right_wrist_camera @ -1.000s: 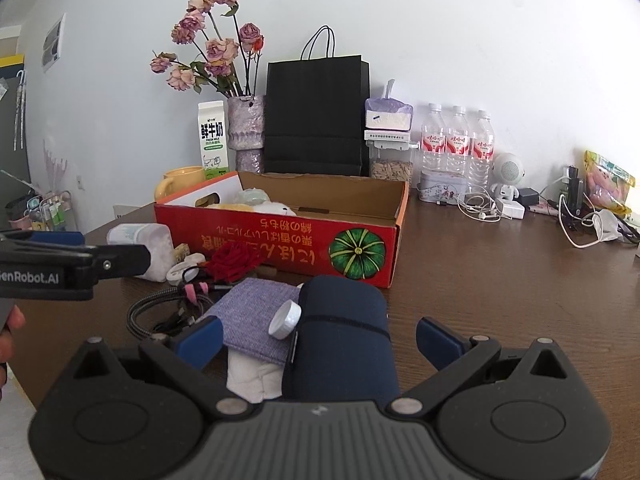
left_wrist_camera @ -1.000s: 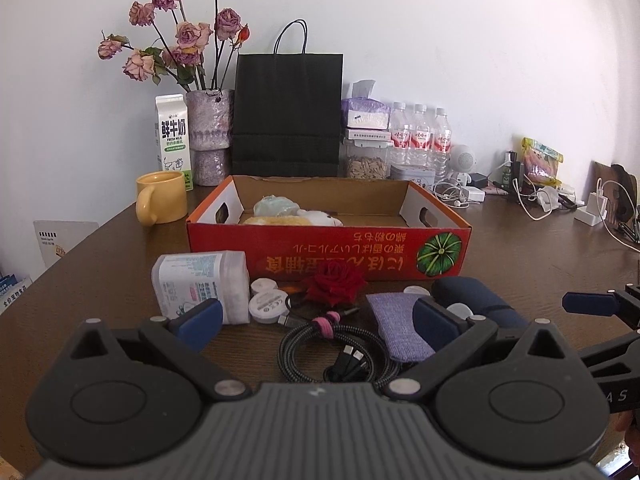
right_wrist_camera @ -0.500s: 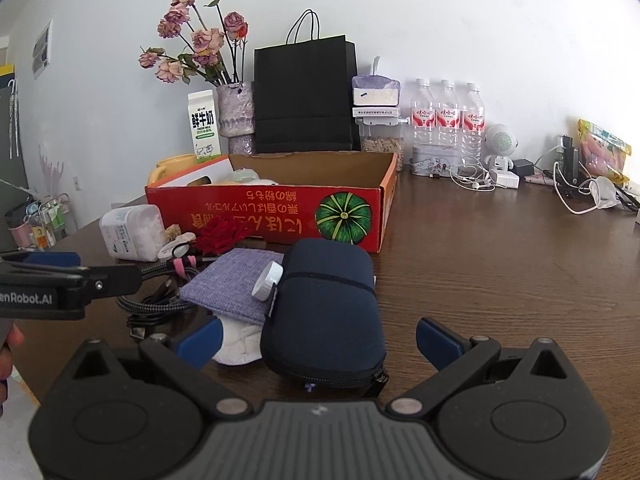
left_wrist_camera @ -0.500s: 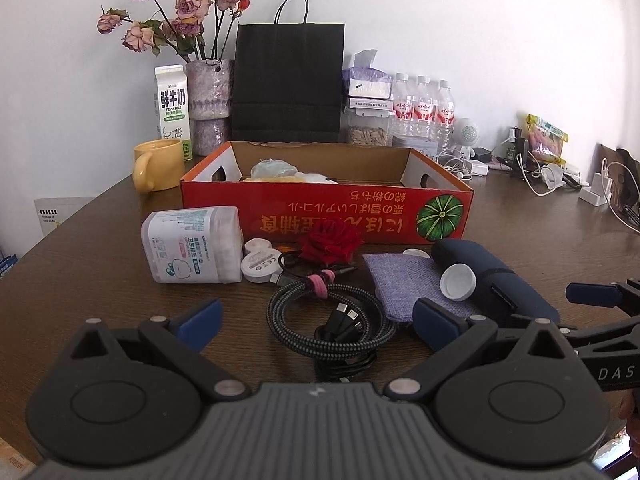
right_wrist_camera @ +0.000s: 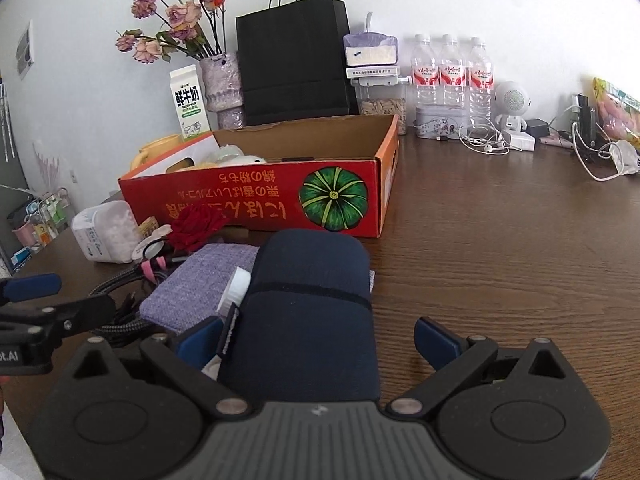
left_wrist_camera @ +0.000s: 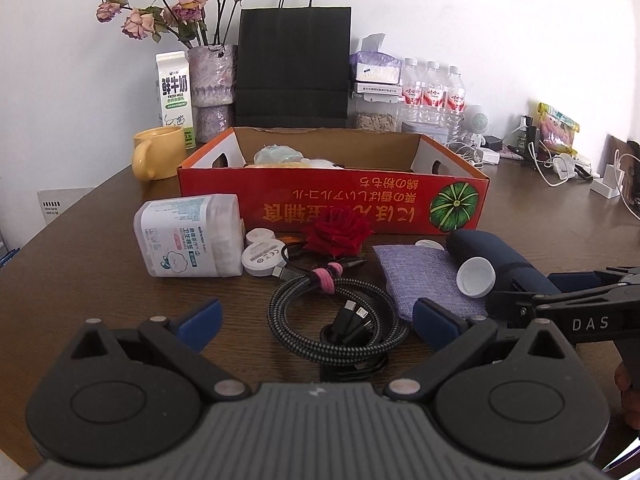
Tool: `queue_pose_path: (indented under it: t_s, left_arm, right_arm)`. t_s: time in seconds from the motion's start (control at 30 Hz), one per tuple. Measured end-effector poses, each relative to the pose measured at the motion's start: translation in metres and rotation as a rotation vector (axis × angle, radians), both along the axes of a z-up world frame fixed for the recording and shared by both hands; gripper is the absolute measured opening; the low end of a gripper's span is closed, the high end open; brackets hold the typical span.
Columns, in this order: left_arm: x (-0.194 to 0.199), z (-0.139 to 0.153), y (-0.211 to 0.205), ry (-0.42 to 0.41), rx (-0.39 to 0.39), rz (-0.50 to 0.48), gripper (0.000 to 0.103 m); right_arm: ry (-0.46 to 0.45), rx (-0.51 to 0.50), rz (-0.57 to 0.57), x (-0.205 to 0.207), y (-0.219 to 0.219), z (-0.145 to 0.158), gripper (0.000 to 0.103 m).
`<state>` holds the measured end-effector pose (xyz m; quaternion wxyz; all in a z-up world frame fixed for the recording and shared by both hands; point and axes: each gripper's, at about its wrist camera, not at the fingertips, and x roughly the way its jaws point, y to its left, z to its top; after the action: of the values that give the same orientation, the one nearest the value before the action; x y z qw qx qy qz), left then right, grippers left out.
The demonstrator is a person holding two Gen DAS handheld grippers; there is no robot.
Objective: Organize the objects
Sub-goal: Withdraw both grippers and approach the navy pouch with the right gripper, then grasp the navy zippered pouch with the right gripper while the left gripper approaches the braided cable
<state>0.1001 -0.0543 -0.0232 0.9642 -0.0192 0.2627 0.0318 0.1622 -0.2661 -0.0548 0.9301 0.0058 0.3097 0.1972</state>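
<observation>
A red cardboard box (left_wrist_camera: 332, 204) (right_wrist_camera: 256, 200) stands open on the table with soft items inside. In front of it lie a cotton swab tub (left_wrist_camera: 188, 236), a white round case (left_wrist_camera: 262, 256), a red fabric rose (left_wrist_camera: 336, 234), a coiled black cable (left_wrist_camera: 336, 320), a purple pouch (left_wrist_camera: 428, 276) and a navy case (right_wrist_camera: 308, 304) with a white cap (left_wrist_camera: 476, 278) leaning on it. My left gripper (left_wrist_camera: 316, 316) is open above the cable. My right gripper (right_wrist_camera: 318, 340) is open with the navy case between its fingers.
A yellow mug (left_wrist_camera: 154, 152), milk carton (left_wrist_camera: 174, 92), vase of dried roses (left_wrist_camera: 210, 92), black paper bag (left_wrist_camera: 294, 68), water bottles (right_wrist_camera: 452, 76) and chargers with cables (right_wrist_camera: 592, 148) stand along the back wall. The table's left edge is close to the tub.
Both grippers have moved forward and lower toward the objects. The right gripper now straddles the navy case; the left sits closer over the cable.
</observation>
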Motion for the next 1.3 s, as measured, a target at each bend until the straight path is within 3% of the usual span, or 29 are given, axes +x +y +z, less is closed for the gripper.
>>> queue_pose_path:
  t_s: [0.13, 0.27, 0.63, 1.07, 1.3]
  left_arm:
    - [0.002, -0.002, 0.000, 0.006, 0.002, -0.004, 0.103]
    - [0.004, -0.003, 0.000, 0.011, 0.000, -0.007, 0.103]
    - [0.008, -0.006, -0.004, 0.031, 0.040, -0.047, 0.103]
    - [0.032, -0.015, -0.017, 0.127, 0.159, -0.137, 0.103]
    - [0.051, -0.013, -0.014, 0.157, 0.137, -0.129, 0.103]
  right_arm:
    - [0.016, 0.012, 0.010, 0.003, 0.001, -0.002, 0.089]
    - [0.018, 0.036, 0.034, 0.004, 0.003, -0.003, 0.074]
    - [-0.045, 0.059, 0.027, -0.004, 0.001, -0.004, 0.064]
    - [-0.089, 0.077, -0.004, -0.010, -0.004, 0.000, 0.062]
    - [-0.102, 0.076, -0.003, -0.012, -0.004, 0.000, 0.062]
